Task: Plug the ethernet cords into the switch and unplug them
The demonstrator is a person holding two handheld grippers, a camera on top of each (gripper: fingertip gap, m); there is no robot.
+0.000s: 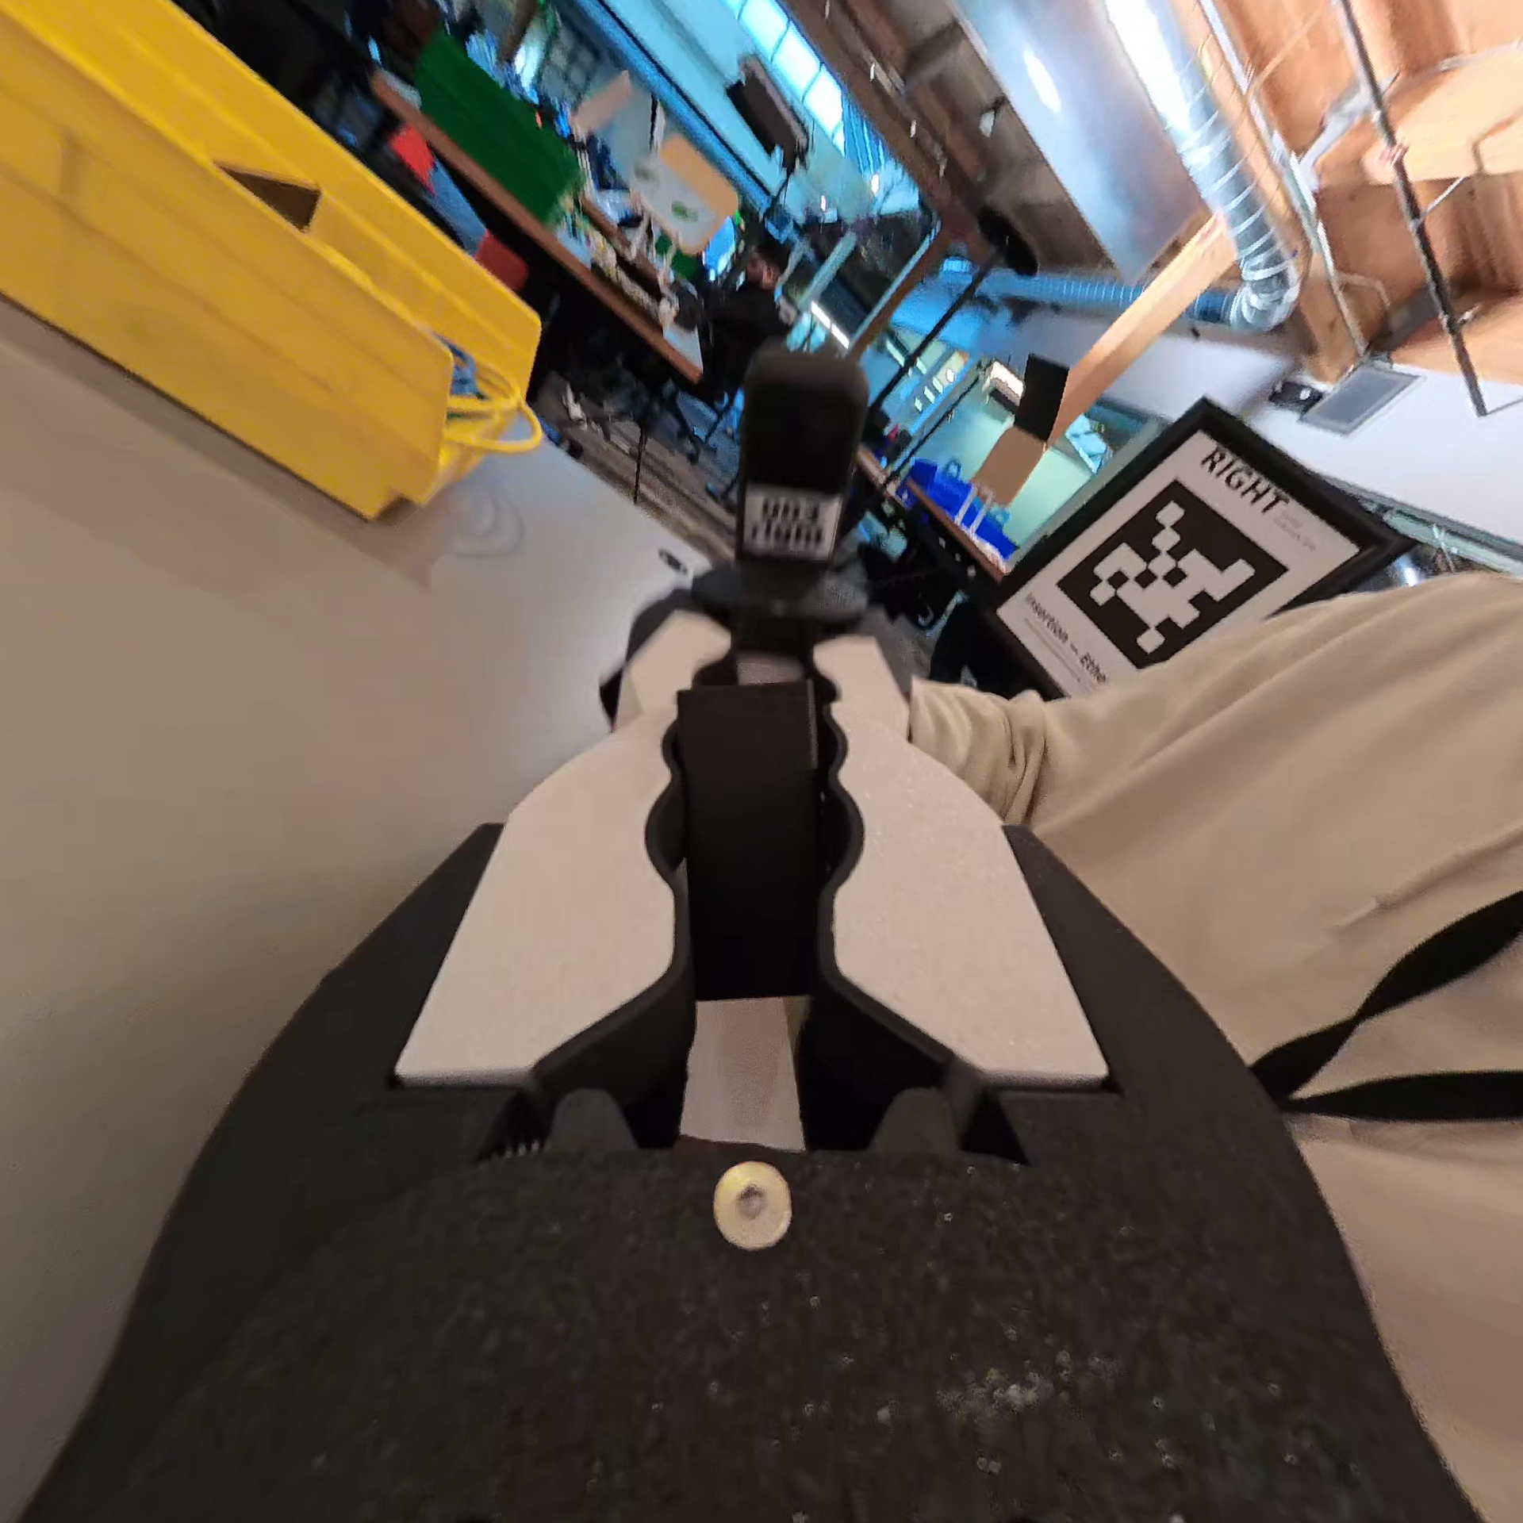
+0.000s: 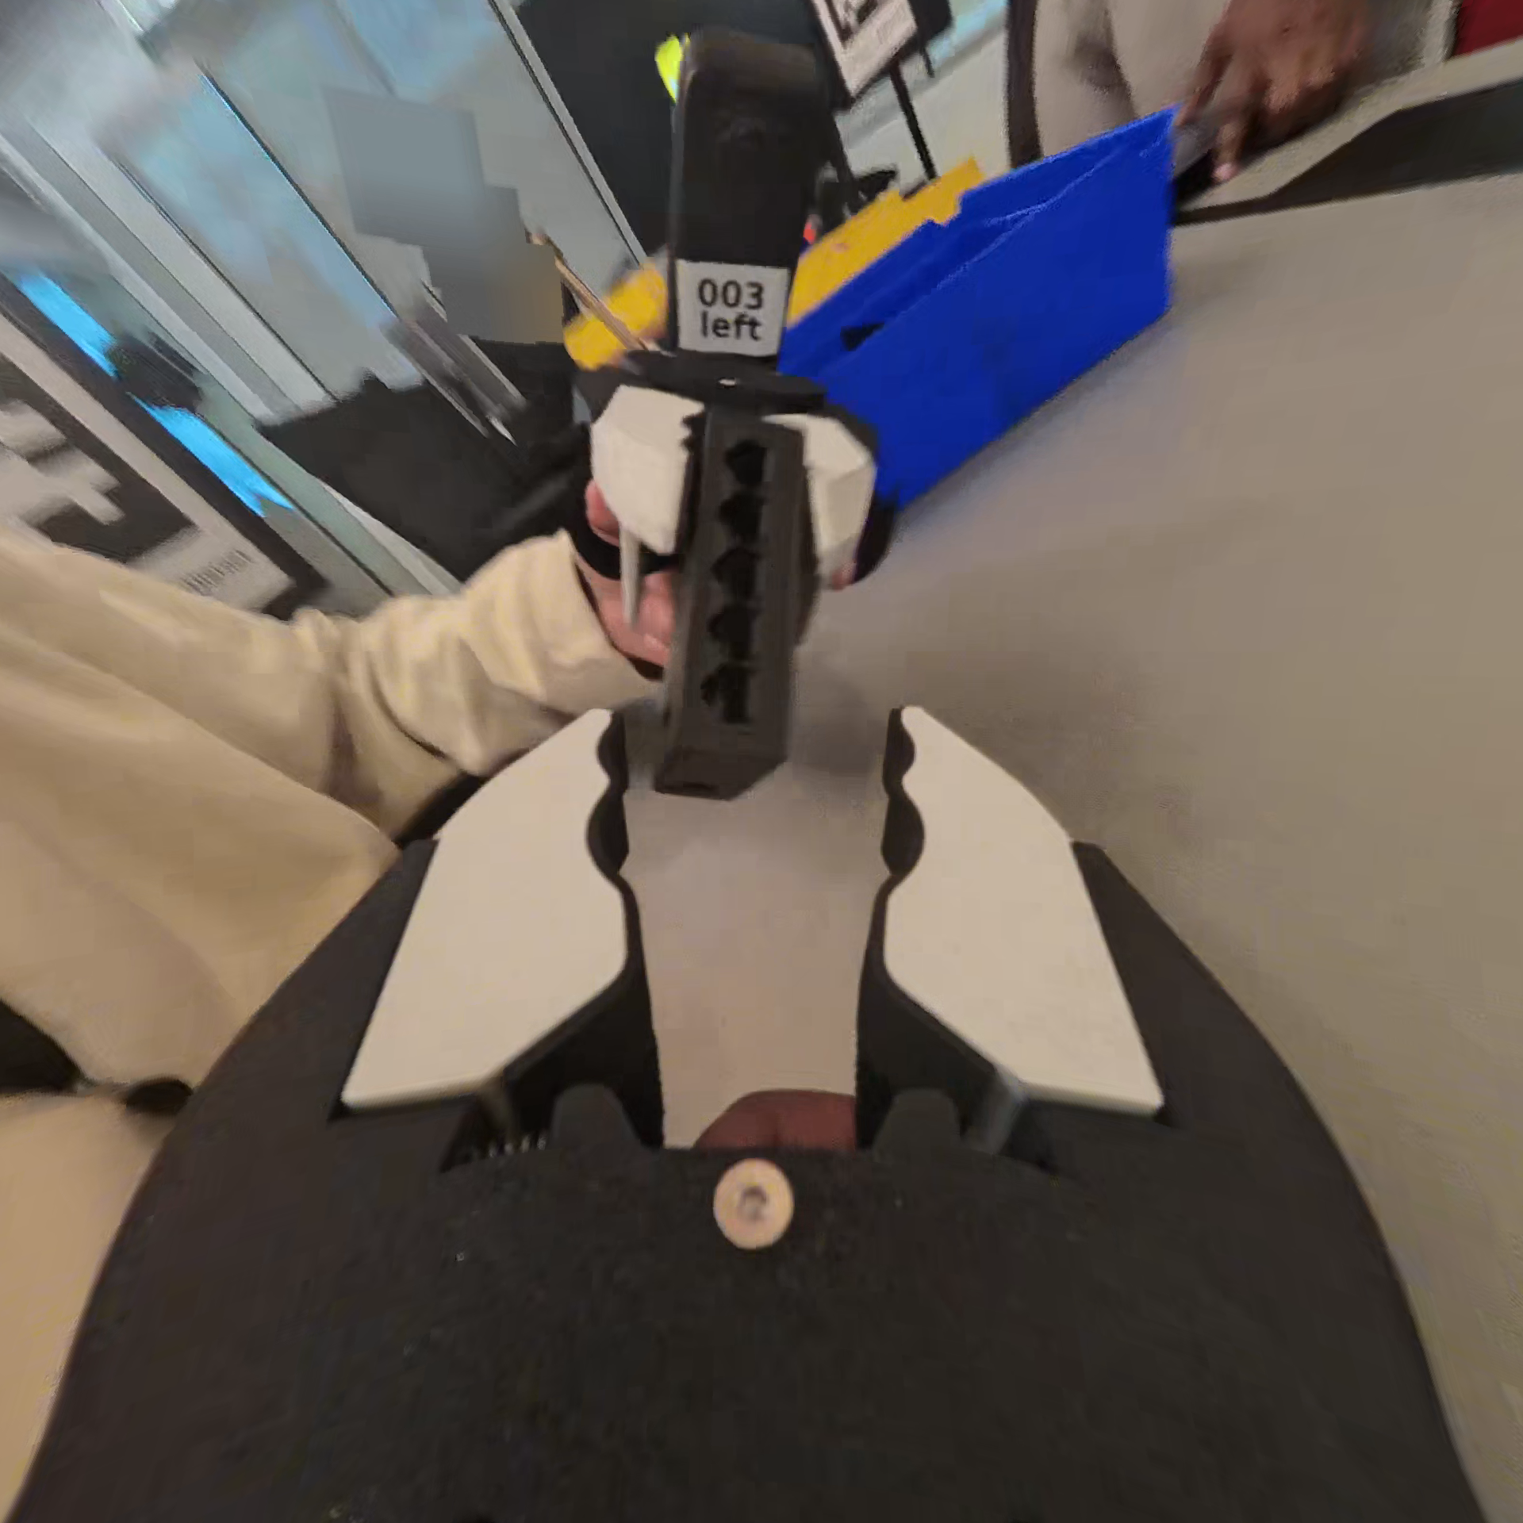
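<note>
The black switch [image 2: 733, 618] has a row of several open ports with no cord plugged in. My left gripper [image 2: 742, 494] is shut on its far half and holds it above the table, its free end pointing at the right wrist camera. In the left wrist view the switch [image 1: 750, 865] fills the gap between my left gripper's [image 1: 750, 758] fingers. My right gripper [image 2: 754, 721] is open and empty, its fingertips on either side of the switch's near end without touching it. It shows facing me in the left wrist view [image 1: 762, 667]. Yellow and blue ethernet cords [image 1: 486, 404] hang out of a yellow bin [image 1: 206, 247].
The grey table [image 2: 1236, 659] carries a blue bin [image 2: 989, 313] with a yellow bin [image 2: 890, 231] behind it. Another person's hand [image 2: 1261, 74] rests at the far table edge. A framed marker sign [image 1: 1170, 569] stands at the right. A beige sleeve [image 1: 1236, 783] lies close by.
</note>
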